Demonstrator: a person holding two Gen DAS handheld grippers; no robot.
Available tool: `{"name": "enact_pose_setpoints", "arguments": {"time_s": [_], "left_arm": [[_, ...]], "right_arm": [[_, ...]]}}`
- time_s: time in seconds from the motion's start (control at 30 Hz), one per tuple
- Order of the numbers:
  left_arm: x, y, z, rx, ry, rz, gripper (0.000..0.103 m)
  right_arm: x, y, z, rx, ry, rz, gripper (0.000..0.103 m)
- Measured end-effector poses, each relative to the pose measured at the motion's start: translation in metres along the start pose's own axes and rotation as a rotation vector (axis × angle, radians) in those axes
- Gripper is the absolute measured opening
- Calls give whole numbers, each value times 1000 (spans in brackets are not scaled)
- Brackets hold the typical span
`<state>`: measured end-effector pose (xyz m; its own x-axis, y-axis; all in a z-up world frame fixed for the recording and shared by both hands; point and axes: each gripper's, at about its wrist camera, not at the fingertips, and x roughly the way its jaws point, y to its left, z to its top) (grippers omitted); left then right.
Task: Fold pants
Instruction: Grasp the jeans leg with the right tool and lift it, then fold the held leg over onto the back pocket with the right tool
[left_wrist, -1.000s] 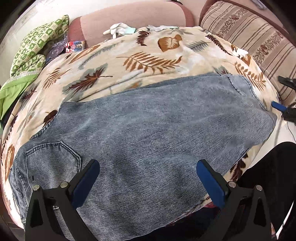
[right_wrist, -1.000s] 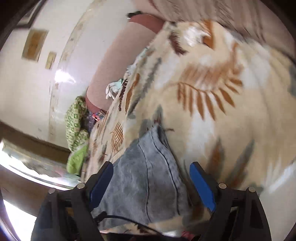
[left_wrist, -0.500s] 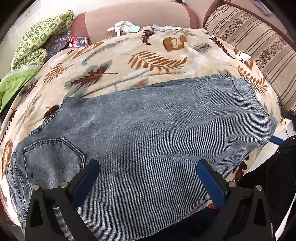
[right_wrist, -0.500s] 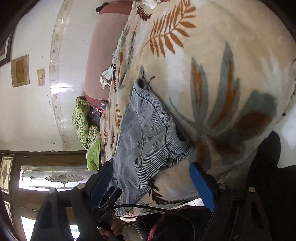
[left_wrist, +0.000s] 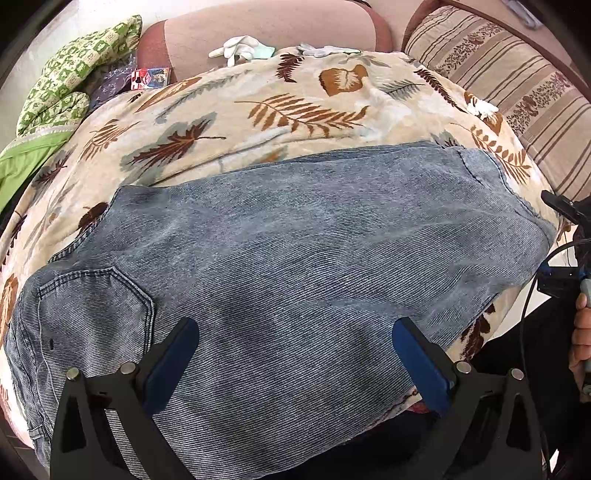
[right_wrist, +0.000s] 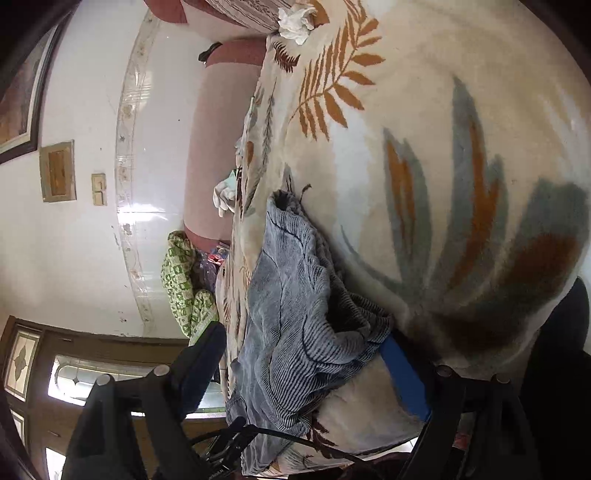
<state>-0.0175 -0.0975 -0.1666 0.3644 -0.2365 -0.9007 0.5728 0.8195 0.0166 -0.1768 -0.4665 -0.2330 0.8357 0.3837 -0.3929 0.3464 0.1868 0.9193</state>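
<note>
Pants (left_wrist: 295, 258): grey-blue striped denim, spread lengthwise across the leaf-print blanket (left_wrist: 280, 110); back pocket at the left end, hem end at the right
Pants, left wrist view: whole length visible, lying mostly flat, near edge hanging over the blanket's front
Pants, right wrist view: only the hem end (right_wrist: 295, 295) seen edge-on, bunched and rumpled into folds, a detail the other view does not give
Left gripper (left_wrist: 295, 354): tongs wide apart, blue pads hovering over the middle of the pants, nothing between them
Right gripper (right_wrist: 299, 369): tongs wide apart, straddling the rumpled hem end; whether a pad touches the cloth cannot be told
Right gripper, left wrist view: only a dark part of it and the holding hand (left_wrist: 581, 339) show at the right edge, just off the hem end
Blanket: cream with brown and grey leaves, covering the whole surface under the pants
Green patterned cloth (left_wrist: 70, 77): at the far left, off the blanket; also in the right wrist view (right_wrist: 181, 280)
White glove (left_wrist: 240, 46): at the blanket's far edge against the pink cushion (left_wrist: 266, 26)
Striped cushion (left_wrist: 517, 85): far right, left wrist view only
Wall with framed pictures (right_wrist: 57, 171) and window (right_wrist: 107, 380): right wrist view only
Cable (right_wrist: 295, 441): black, crossing below the pants in the right wrist view
</note>
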Motion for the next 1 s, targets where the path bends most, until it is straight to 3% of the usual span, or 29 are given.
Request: {"name": "enact_pose_setpoints", "arguments": {"time_s": [0.07, 0.13, 0.17, 0.37, 0.53, 0.67, 0.87, 1.0], "left_arm": [[-1, 2, -1, -6, -2, -3, 103], [-4, 5, -1, -14, -7, -2, 103], [-5, 8, -2, -19, -11, 1, 103], [-15, 31, -3, -71, -35, 11, 103], [-27, 55, -5, -127, -67, 15, 103], [-39, 79, -10, -179, -98, 20, 103], [-53, 123, -23, -278, -127, 22, 103], [-57, 144, -34, -329, -128, 19, 103]], "right_arm": [[0, 4, -4, -28, -28, -25, 74], [0, 9, -5, -64, -46, -50, 47], [3, 10, -5, -71, -37, -45, 29], [8, 20, -8, -98, -35, -42, 29], [6, 53, -9, -189, -58, -41, 29], [22, 89, -14, -245, -25, 10, 29], [72, 143, -58, -376, 121, 58, 29], [122, 158, -105, -472, 269, 0, 29]]}}
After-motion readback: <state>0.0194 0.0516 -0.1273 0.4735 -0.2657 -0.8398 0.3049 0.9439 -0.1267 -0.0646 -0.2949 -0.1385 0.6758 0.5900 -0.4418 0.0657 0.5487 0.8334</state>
